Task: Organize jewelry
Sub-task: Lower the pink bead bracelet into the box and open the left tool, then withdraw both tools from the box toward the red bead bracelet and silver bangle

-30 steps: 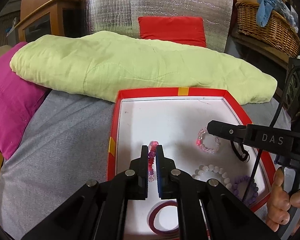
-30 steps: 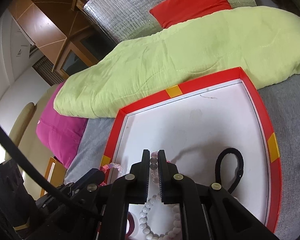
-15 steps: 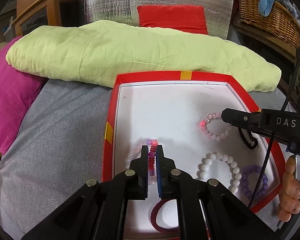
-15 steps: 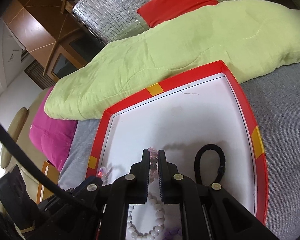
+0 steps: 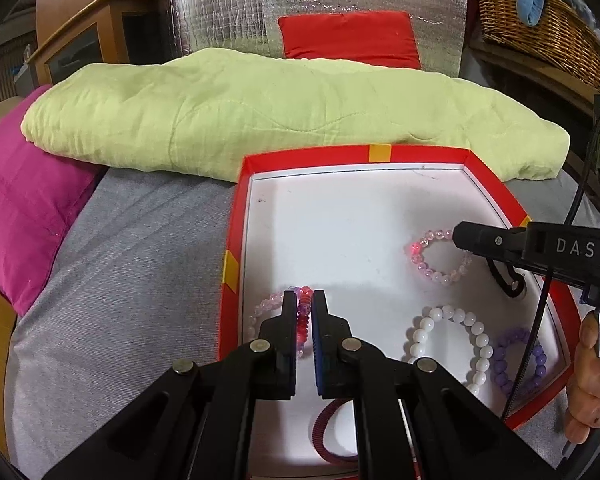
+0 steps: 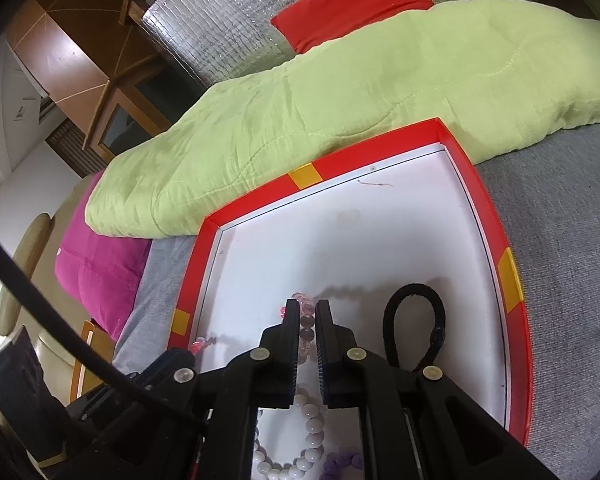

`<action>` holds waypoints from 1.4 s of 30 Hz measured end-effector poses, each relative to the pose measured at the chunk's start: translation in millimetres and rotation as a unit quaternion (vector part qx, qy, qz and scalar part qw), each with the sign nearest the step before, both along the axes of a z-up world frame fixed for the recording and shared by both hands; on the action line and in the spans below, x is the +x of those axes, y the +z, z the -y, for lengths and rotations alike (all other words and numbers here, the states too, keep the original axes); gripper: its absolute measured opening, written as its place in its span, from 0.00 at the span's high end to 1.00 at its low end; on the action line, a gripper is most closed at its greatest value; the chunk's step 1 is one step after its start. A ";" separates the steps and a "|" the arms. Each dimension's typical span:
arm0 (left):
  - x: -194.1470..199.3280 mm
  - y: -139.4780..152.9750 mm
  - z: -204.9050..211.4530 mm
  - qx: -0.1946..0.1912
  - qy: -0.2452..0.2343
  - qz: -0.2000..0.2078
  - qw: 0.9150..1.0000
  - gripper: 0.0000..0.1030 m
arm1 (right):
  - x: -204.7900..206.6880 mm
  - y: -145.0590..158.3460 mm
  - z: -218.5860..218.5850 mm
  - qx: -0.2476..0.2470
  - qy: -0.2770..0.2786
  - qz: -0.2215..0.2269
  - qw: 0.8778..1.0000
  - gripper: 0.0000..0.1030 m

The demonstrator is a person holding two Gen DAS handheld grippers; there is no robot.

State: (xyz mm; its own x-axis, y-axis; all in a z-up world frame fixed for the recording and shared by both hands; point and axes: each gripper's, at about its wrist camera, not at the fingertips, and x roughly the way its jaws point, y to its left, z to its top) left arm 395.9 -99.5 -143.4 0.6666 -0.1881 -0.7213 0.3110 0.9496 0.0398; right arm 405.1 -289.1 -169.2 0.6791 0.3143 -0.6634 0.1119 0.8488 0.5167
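A red-rimmed white tray [image 5: 420, 153] lies on the grey bed cover. My left gripper [image 5: 304, 300] is shut on a pink and purple bead bracelet [image 5: 303, 318] over the tray's near left part. My right gripper [image 6: 308, 308] is shut on a pale pink bead bracelet [image 6: 307, 322], which also shows in the left wrist view [image 5: 440, 276] hanging from the right gripper's tip. In the tray lie a white bead bracelet [image 5: 456, 320], a purple bead bracelet [image 5: 518, 356], a dark red hair band [image 5: 332, 436] and a black hair tie [image 6: 416, 328].
A light green quilt [image 5: 260, 116] lies behind the tray, with a magenta pillow [image 5: 24, 204] at the left and a red cushion [image 5: 348, 40] against silver foil. A wicker basket [image 5: 540, 24] stands at the back right. A wooden cabinet [image 5: 80, 40] stands at the back left.
Both grippers have drawn back and up from the tray, each with its bracelet. More of the tray and the loose bracelets shows.
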 end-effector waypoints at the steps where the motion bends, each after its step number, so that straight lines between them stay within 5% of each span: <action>1: 0.0 0.5 -0.2 0.002 0.002 0.002 1.000 0.93 | -0.1 -0.3 0.3 0.000 -0.001 -0.001 1.000 0.92; 14: -8.8 7.2 11.3 0.033 -0.010 0.031 0.999 0.88 | 0.4 1.8 -2.3 -0.021 -0.006 -0.004 1.000 0.88; 18: -14.8 15.3 14.9 0.044 -0.009 0.053 0.998 0.62 | -0.5 4.3 -0.8 -0.025 -0.008 -0.002 1.000 0.88; 22: -23.6 29.0 17.6 0.052 -0.004 0.082 0.995 0.48 | -3.0 9.3 1.2 -0.025 -0.011 0.001 1.000 0.88; 25: -33.2 42.2 19.9 0.060 0.002 0.108 0.992 0.38 | -7.3 14.5 3.7 -0.021 -0.015 0.002 1.000 0.74; 42: -91.0 103.8 8.7 0.030 0.015 0.175 0.984 0.31 | -64.2 62.8 -14.5 -0.074 0.003 0.034 0.997 0.72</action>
